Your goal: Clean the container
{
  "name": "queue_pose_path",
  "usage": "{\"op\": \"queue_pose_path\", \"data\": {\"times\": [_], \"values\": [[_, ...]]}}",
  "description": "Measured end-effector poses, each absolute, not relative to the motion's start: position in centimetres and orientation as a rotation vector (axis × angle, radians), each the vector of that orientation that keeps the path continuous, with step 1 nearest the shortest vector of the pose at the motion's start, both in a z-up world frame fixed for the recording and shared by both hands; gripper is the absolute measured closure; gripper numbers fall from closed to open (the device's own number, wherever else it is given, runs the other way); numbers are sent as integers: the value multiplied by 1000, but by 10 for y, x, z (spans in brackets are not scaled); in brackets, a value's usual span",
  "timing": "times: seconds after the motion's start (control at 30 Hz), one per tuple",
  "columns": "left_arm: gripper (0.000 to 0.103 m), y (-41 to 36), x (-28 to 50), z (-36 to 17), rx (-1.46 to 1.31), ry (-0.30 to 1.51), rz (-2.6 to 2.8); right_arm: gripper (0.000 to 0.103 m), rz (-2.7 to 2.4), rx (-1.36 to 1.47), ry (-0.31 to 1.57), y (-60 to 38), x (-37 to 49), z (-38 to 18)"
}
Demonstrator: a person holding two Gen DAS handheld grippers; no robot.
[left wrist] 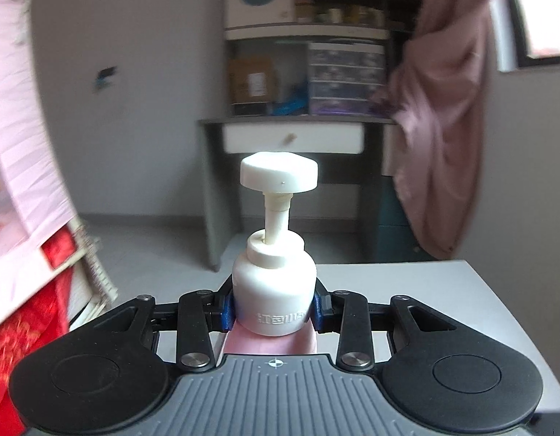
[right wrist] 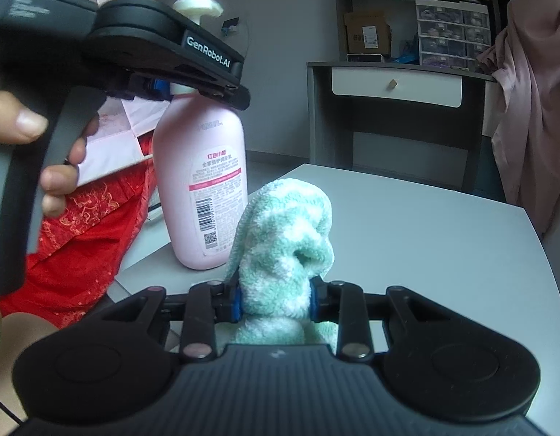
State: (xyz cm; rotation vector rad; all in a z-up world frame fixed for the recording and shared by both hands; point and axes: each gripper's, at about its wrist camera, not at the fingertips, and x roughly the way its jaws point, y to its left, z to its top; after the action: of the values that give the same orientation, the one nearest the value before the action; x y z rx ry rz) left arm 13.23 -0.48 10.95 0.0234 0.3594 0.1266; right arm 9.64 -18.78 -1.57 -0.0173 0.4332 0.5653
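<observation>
Left wrist view: left tongs pinch the white collar of the pink pump bottle; grey bench beyond, desk far.
Right wrist view: right tongs pinch a green-white towel; the bottle stands upright on the bench, far left, beside red cloth.

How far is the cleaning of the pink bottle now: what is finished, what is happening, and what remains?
Done: the left hand-held gripper is shut on the white pump collar of the pink plastic lotion bottle, and the right hand-held gripper is shut on the green-and-white terry cloth. In hand: the cloth sits beside the bottle on the grey table; contact is unclear. Left: wiping the bottle; no wiped area is visible.
</observation>
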Motion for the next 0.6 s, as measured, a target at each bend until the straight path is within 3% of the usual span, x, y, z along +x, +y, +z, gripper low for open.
{"op": "queue_pose_path", "data": {"times": [0.6], "values": [[62, -25, 149, 127, -13, 383, 303, 71, 578, 40, 430, -206, 92, -14]]}}
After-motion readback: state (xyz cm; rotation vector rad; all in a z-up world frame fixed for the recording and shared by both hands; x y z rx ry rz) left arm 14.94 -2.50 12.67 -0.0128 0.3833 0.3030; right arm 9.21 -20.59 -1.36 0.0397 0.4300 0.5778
